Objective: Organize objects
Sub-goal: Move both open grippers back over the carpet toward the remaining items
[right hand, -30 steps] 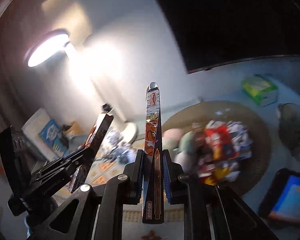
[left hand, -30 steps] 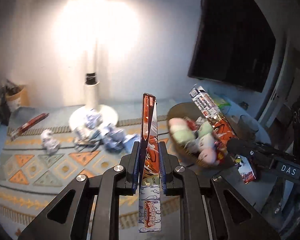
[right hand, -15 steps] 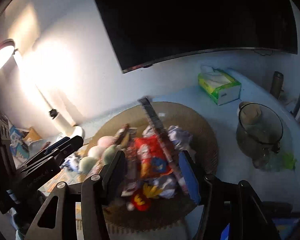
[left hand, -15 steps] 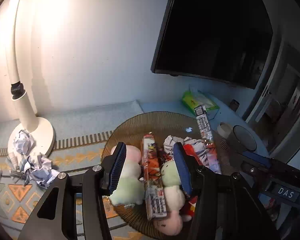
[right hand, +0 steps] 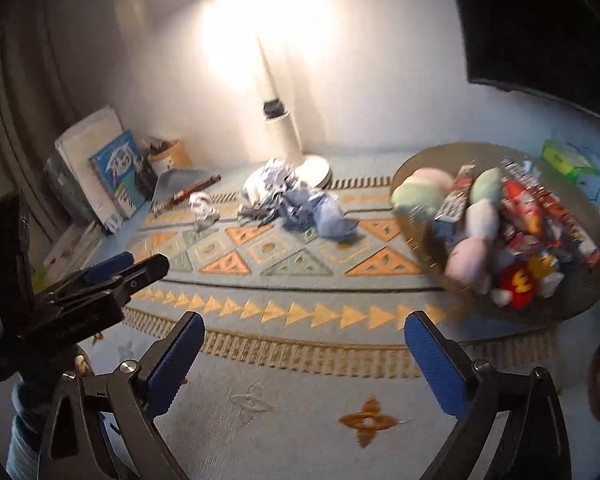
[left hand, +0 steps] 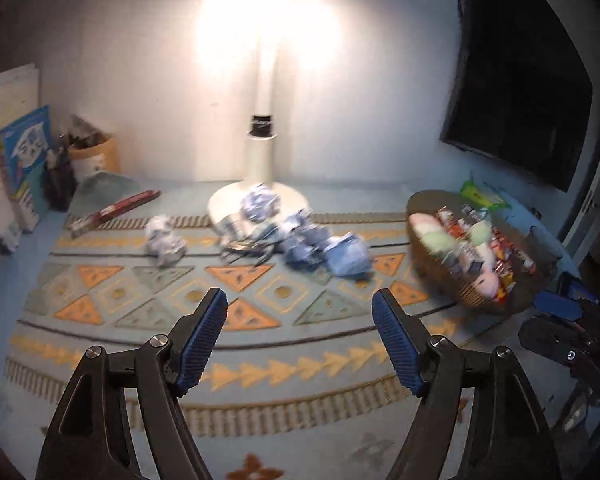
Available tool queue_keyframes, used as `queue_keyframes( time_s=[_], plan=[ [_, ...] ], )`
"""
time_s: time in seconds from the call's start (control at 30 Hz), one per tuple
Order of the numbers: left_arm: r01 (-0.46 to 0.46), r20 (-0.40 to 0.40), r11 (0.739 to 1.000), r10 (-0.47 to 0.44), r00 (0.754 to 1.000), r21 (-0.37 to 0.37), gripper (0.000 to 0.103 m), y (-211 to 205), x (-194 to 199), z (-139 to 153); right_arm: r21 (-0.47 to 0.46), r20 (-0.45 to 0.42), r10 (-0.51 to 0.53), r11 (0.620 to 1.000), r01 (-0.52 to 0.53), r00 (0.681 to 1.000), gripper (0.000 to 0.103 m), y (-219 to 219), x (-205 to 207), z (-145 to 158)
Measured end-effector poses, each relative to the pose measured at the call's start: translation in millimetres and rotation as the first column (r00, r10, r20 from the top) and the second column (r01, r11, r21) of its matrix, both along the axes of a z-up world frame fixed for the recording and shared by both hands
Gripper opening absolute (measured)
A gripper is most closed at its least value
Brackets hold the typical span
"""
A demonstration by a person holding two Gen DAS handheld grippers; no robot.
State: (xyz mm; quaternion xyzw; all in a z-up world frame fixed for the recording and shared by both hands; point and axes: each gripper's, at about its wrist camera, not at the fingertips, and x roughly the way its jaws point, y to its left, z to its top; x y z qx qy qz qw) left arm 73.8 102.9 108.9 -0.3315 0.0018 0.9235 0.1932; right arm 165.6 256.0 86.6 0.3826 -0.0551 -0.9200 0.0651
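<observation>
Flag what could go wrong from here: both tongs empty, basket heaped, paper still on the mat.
1. The basket is heaped above its rim with snack packs and plush toys; one more drop may spill something.
2. The crumpled paper balls crowd the lamp base, so a grab there could knock the lamp.
3. Left tongs and right tongs, both open and empty, work close together; reaching for the same pile could make them collide.

Readable text: nothing is reading clearly; motion is blurring every wrapper in the basket (right hand: 416,236).
Blue book (right hand: 118,168) left of basket: print too small.
</observation>
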Motion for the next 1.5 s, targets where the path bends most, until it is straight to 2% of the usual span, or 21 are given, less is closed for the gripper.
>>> queue_keyframes(
  time_s=[0.07, 0.17, 0.3, 0.4, 0.5, 0.57, 0.63, 0.73, 1.5],
  plan=[
    [-0.051, 0.050, 0.999, 0.052, 0.997, -0.016, 0.077, -28, -2, -18, 0.070, 0.039, -0.010, 0.998, 0.007, 0.999, 0.100, -15, -10, -22],
    [-0.138, 0.109, 0.989, 0.143, 0.984, -0.055, 0.077, -58, -10, -47, 0.063, 0.088, -0.064, 0.996, 0.059, 0.994, 0.100, -9, -16, -50],
    [-0.218, 0.143, 0.972, 0.230, 0.963, -0.092, 0.077, -81, -19, -78, 0.049, 0.101, -0.108, 0.993, 0.103, 0.989, 0.100, 3, -20, -52],
    [-0.237, 0.221, 0.968, 0.251, 0.942, -0.085, 0.077, -87, -28, -91, 0.105, 0.141, -0.136, 0.987, 0.122, 0.981, 0.100, -3, -27, -58],
    [-0.223, 0.213, 0.966, 0.247, 0.945, -0.131, 0.089, -80, -29, -95, 0.139, 0.198, -0.112, 0.987, 0.085, 0.974, 0.102, -10, -34, -66],
    [-0.179, 0.223, 0.963, 0.224, 0.949, -0.203, 0.103, -66, -31, -100, 0.169, 0.203, -0.113, 0.982, 0.079, 0.973, 0.103, -14, -36, -68],
    [-0.175, 0.202, 0.955, 0.226, 0.953, -0.239, 0.103, -60, -29, -99, 0.163, 0.203, -0.113, 0.983, 0.080, 0.973, 0.103, -13, -36, -68],
    [-0.186, 0.224, 0.961, 0.230, 0.947, -0.203, 0.102, -67, -30, -100, 0.165, 0.203, -0.114, 0.983, 0.081, 0.972, 0.103, -14, -36, -67],
    [-0.186, 0.221, 0.959, 0.232, 0.947, -0.212, 0.103, -65, -30, -100, 0.166, 0.202, -0.114, 0.983, 0.081, 0.973, 0.103, -14, -36, -67]
  ],
)
